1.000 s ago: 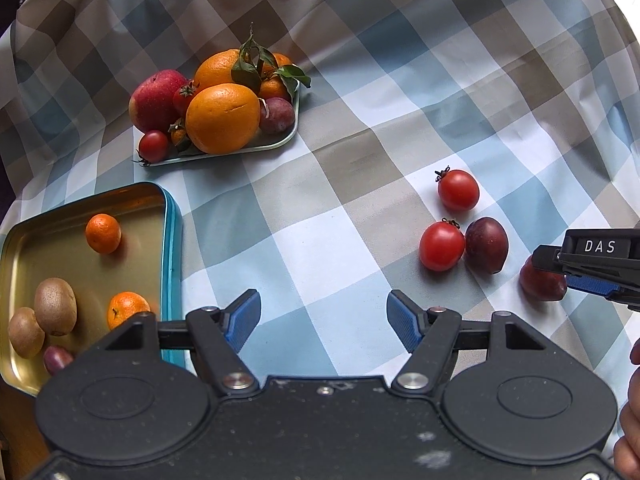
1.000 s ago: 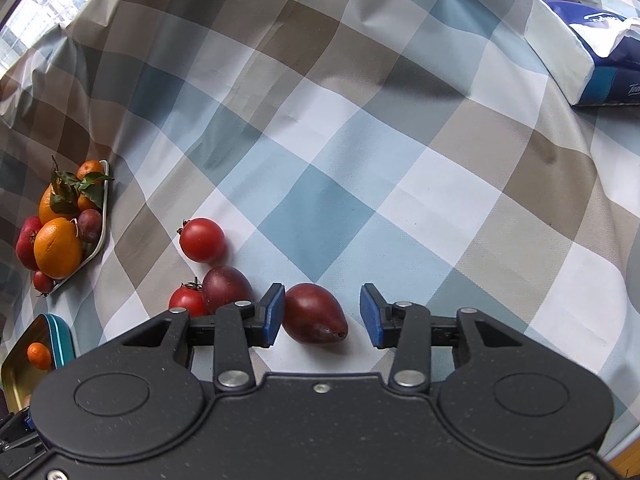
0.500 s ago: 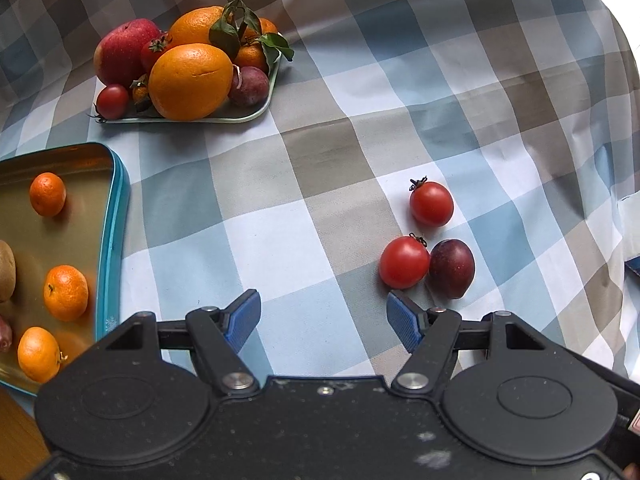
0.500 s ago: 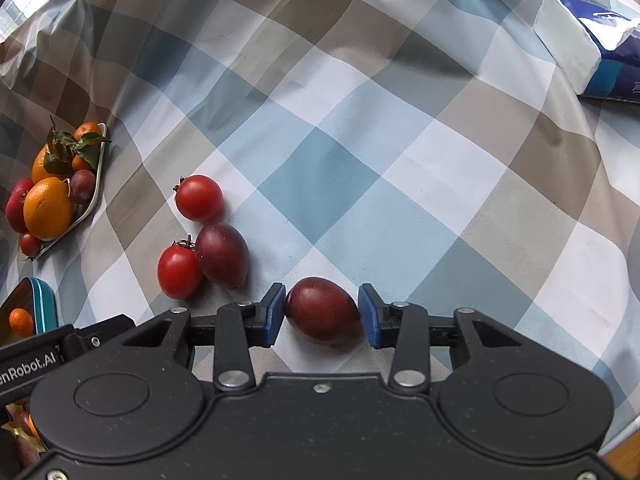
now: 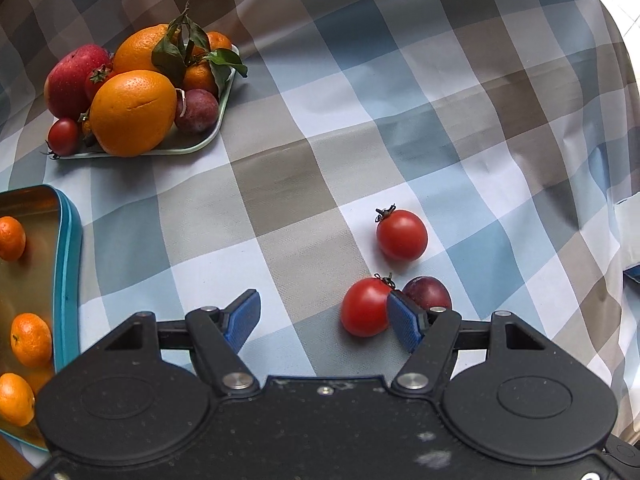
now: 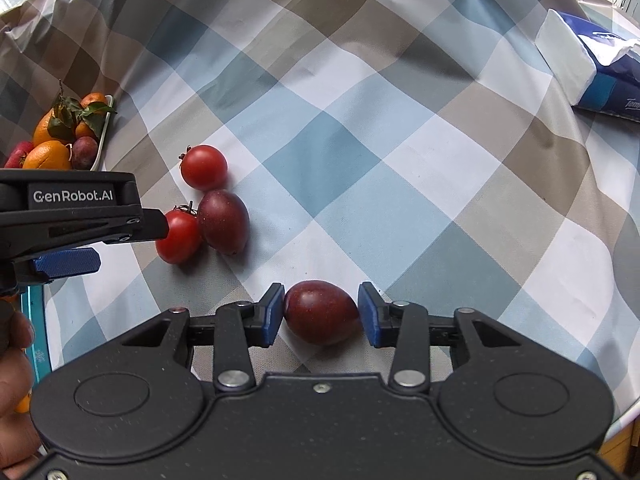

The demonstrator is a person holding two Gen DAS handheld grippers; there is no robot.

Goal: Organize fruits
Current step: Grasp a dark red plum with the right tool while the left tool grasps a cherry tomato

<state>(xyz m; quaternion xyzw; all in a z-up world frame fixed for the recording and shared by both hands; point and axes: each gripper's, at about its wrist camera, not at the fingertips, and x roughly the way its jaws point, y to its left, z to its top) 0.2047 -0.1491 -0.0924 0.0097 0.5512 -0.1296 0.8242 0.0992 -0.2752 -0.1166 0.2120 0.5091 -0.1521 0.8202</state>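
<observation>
Right gripper (image 6: 321, 314): fingers closed on dark plum (image 6: 320, 312), low on checked desk (image 6: 360, 184). Plum smooth, light, bruisable, rolls easily; gentle squeeze across middle best. Left gripper (image 5: 324, 320): fingers open, empty, beside tomato (image 5: 365, 306).

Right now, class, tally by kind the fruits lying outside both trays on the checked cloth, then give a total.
Red tomatoes: 2
Dark purple plums: 2
Total: 4
</observation>
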